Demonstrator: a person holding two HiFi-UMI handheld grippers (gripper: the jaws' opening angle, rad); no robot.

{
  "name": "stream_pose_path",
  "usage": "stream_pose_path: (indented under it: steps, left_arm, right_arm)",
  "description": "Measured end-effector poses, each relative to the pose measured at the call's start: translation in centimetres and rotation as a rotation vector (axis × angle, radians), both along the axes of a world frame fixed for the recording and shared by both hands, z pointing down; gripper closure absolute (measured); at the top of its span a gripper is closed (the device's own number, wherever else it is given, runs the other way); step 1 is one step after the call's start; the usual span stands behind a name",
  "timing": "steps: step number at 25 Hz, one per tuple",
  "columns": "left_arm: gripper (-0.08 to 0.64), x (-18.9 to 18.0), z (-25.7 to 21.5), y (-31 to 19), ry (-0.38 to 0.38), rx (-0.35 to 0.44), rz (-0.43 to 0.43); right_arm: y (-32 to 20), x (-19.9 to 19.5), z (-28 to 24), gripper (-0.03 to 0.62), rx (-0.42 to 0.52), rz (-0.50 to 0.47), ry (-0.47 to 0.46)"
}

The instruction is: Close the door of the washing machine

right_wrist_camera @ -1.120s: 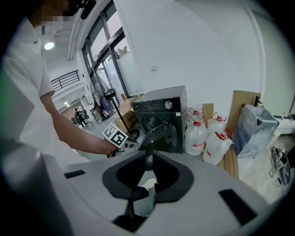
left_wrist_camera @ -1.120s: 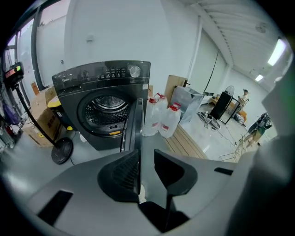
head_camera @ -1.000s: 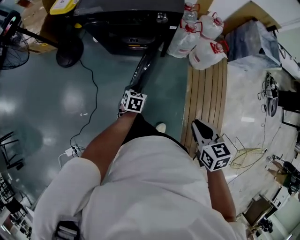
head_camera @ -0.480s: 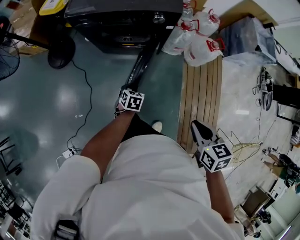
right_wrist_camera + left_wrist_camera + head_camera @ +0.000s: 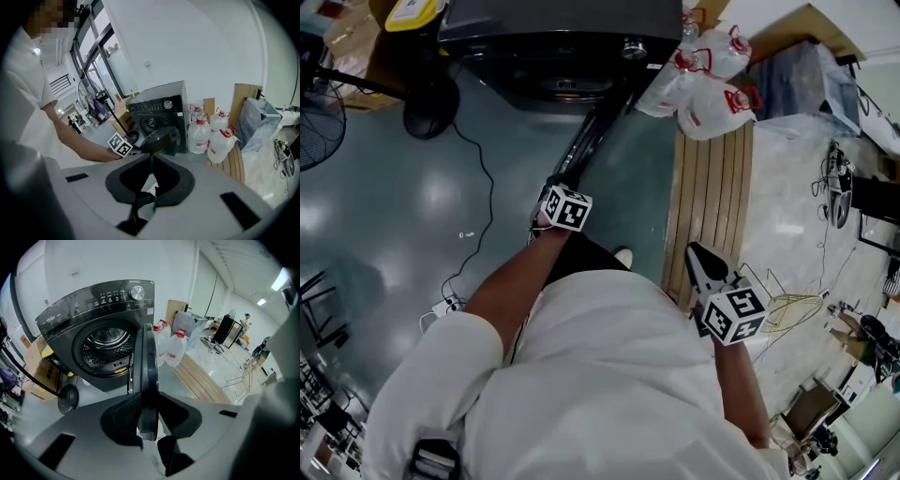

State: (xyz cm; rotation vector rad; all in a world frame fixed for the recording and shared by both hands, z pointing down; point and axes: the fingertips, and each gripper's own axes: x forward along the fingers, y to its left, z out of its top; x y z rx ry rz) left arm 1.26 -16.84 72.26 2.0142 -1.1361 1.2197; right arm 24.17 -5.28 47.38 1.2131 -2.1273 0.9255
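A dark grey front-loading washing machine [image 5: 562,47] stands at the top of the head view, its drum [image 5: 105,345] exposed. Its round door [image 5: 586,141] is swung wide open and juts toward me, seen edge-on in the left gripper view [image 5: 147,362]. My left gripper [image 5: 553,185] sits at the door's outer end. The door's rim runs between its jaws [image 5: 149,401], and both pads lie against it with no gap showing. My right gripper [image 5: 698,255] hangs by my right side over the wooden slats, away from the machine, its jaws [image 5: 151,161] shut on nothing.
Several clear water jugs [image 5: 703,75] with red caps stand right of the machine. A slatted wooden board [image 5: 712,187] lies along the floor beside the door. A fan base [image 5: 431,98] and a black cable [image 5: 483,206] lie left of the machine. A wire rack [image 5: 797,309] lies at right.
My left hand has crept slightly down and toward me along the door's outer end. The door stays at about the same wide-open angle. The right gripper has barely shifted.
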Motion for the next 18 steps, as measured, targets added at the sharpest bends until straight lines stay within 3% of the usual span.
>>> stream_pose_path:
  steps: [18]
  left_arm:
    - [0.43, -8.8, 0.2, -7.4, -0.107, 0.004, 0.185]
  right_arm:
    - [-5.2, -6.3, 1.0, 0.566, 0.011, 0.007, -0.037]
